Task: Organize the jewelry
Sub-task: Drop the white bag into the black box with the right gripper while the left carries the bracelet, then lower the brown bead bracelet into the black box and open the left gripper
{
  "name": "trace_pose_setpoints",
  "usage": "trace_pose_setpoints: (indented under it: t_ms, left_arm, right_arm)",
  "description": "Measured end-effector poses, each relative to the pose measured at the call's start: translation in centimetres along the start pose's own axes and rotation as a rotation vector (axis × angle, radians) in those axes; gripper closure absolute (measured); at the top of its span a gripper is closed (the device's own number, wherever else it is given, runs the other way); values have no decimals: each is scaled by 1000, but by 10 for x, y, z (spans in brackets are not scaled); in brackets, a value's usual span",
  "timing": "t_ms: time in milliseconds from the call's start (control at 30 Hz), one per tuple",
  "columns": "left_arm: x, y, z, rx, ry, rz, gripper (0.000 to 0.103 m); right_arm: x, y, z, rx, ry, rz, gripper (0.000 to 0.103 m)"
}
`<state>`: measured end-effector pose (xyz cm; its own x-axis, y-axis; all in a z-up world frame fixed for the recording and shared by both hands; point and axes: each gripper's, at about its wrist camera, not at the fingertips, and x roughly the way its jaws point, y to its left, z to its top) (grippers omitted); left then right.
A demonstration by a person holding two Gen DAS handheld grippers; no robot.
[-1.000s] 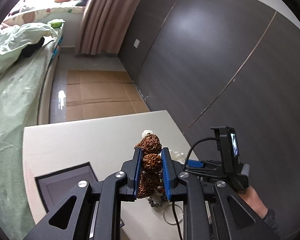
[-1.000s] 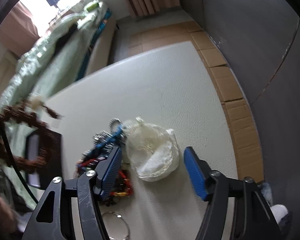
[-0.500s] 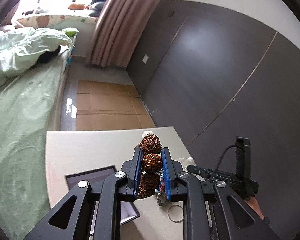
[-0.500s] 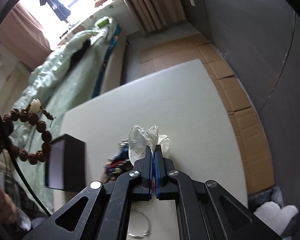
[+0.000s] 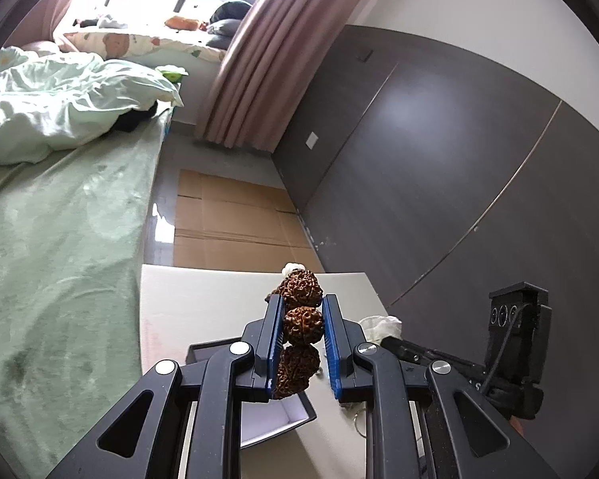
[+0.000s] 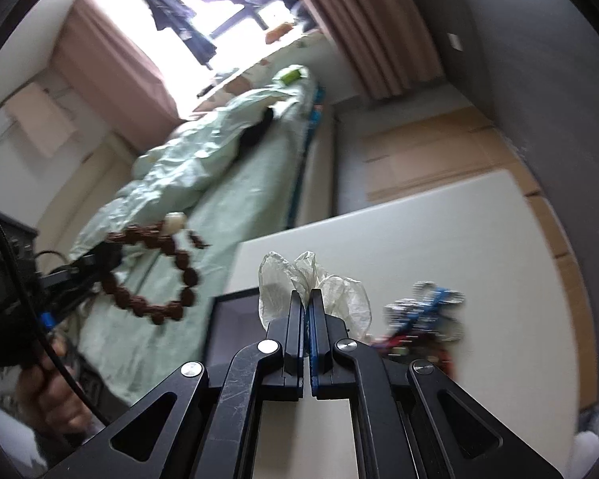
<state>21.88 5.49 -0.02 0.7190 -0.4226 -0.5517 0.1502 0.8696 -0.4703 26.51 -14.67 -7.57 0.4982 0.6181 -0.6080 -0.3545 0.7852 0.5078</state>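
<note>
My left gripper [image 5: 298, 319] is shut on a brown bead bracelet [image 5: 302, 321] and holds it in the air above the white table [image 5: 203, 299]. The bracelet hangs as a loop in the right wrist view [image 6: 155, 275], at the left. My right gripper [image 6: 307, 299] is shut on a clear plastic bag [image 6: 311, 279], lifted off the table. An open dark jewelry box [image 5: 267, 423] lies under the left gripper; it also shows in the right wrist view [image 6: 235, 331].
A tangle of coloured jewelry [image 6: 423, 319] lies on the table right of the bag. A metal ring [image 5: 359, 425] lies by the box. A bed with green bedding [image 5: 60, 239] runs along the table's left side. A dark wall [image 5: 439, 179] stands at the right.
My right gripper shut on the plastic bag and lifted it off the table. My left gripper rose with the bracelet still held.
</note>
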Motion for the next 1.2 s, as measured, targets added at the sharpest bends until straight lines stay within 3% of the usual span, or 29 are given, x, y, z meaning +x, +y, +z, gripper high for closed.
trace_pose_setpoints:
  t_ms: [233, 567, 633, 667, 700, 767, 1200]
  left_arm:
    - [-14, 15, -1, -16, -12, 17, 83]
    - [-21, 32, -3, -29, -13, 40, 83]
    - [-21, 33, -3, -33, -9, 40, 83]
    - [-19, 34, -4, -33, -4, 39, 83]
    - [-17, 33, -4, -32, 2, 38, 83]
    - [-13, 33, -5, -29, 15, 34, 83]
    - [31, 10, -26, 23, 143, 23, 83]
  right_arm:
    - [23, 48, -9, -48, 30, 100, 100]
    - [70, 66, -18, -60, 150, 120, 100]
    - [82, 63, -20, -42, 190, 82, 95]
    - [84, 59, -21, -29, 209, 77, 80]
    - [85, 58, -21, -19, 210, 75, 60]
    - [76, 53, -19, -19, 179, 55, 45]
    - [25, 5, -9, 59, 88, -52, 45]
